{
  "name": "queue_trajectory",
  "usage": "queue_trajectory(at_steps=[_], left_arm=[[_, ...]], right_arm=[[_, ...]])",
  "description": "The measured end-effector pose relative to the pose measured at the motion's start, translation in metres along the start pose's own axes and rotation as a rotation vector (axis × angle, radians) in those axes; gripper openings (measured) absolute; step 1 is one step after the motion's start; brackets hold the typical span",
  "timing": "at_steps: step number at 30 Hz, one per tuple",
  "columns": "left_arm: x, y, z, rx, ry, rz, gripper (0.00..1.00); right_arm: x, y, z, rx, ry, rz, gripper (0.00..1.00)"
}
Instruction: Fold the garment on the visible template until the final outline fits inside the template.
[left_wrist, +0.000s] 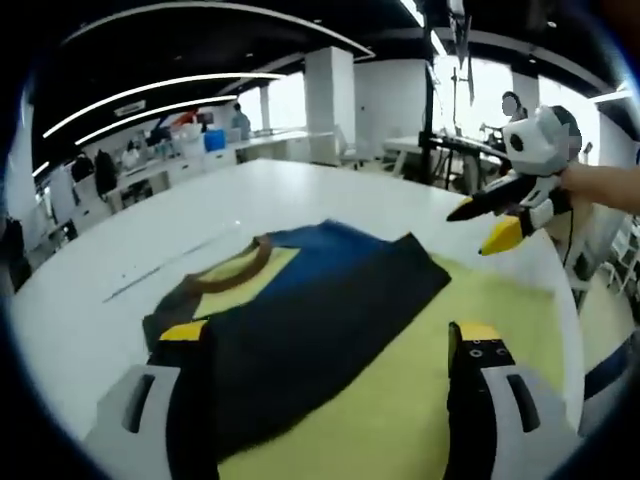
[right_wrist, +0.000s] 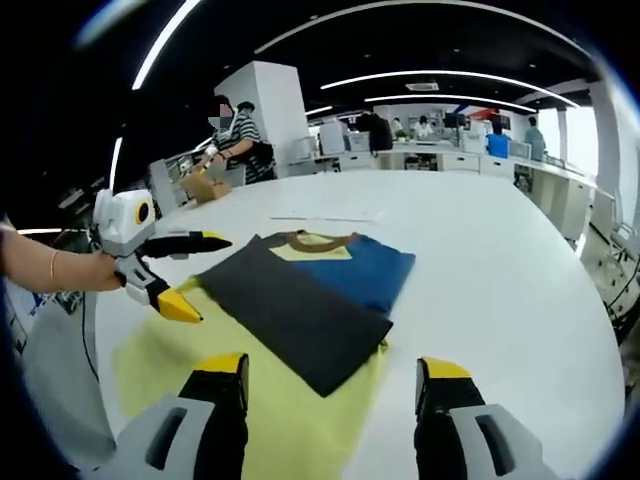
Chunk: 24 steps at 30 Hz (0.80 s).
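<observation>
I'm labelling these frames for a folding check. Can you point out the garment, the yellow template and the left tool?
garment (right_wrist: 300, 300): right gripper view, dark folded panel.
yellow template (right_wrist: 290, 425): right gripper view, bare part near the camera.
left tool (right_wrist: 190, 272): right gripper view, between its yellow tips, open.

My left tool (right_wrist: 185, 275) hangs at the left of the right gripper view, jaws spread, my hand (right_wrist: 70, 270) gripping its body. My right tool (left_wrist: 480, 228) sits at the far right of the left gripper view, jaws likewise apart and holding nothing.
</observation>
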<state>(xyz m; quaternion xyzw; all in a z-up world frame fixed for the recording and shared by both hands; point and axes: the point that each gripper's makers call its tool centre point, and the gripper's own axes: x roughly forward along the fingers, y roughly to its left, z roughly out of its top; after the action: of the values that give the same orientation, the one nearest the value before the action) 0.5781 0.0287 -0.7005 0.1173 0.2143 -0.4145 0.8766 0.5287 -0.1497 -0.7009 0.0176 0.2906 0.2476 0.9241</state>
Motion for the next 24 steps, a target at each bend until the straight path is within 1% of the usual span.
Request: queue_trajectory(at_steps=[4,9,11,13,15,19,22,24], left_arm=[[-0.011,0.015,-0.011,-0.002,0.013,0.032,0.87],[-0.023,0.03,-0.026,0.012,0.048,0.066,0.74],[-0.027,0.036,-0.03,0.003,0.05,0.078,0.69],[-0.031,0.04,-0.034,-0.007,0.053,0.086,0.64],[-0.034,0.044,-0.039,-0.008,0.069,0.101,0.58],[-0.041,0.052,-0.048,0.026,0.091,0.128,0.47],[-0.045,0.058,-0.052,0.025,0.101,0.142,0.4],[-0.047,0.063,-0.057,0.034,0.117,0.155,0.36]], right_arm=[[0.006,-0.005,0.003,0.015,-0.002,-0.006,0.57],[0.015,-0.007,0.005,0.018,0.002,-0.018,0.49],[0.018,-0.007,0.005,0.021,0.004,-0.021,0.45],[0.022,-0.007,0.006,0.017,0.006,-0.03,0.43],[0.025,-0.009,0.006,0.02,0.009,-0.036,0.42],[0.03,-0.01,0.004,0.025,0.016,-0.04,0.37],[0.036,-0.013,0.002,0.032,0.025,-0.047,0.35],[0.038,-0.016,0.001,0.039,0.026,-0.053,0.32]])
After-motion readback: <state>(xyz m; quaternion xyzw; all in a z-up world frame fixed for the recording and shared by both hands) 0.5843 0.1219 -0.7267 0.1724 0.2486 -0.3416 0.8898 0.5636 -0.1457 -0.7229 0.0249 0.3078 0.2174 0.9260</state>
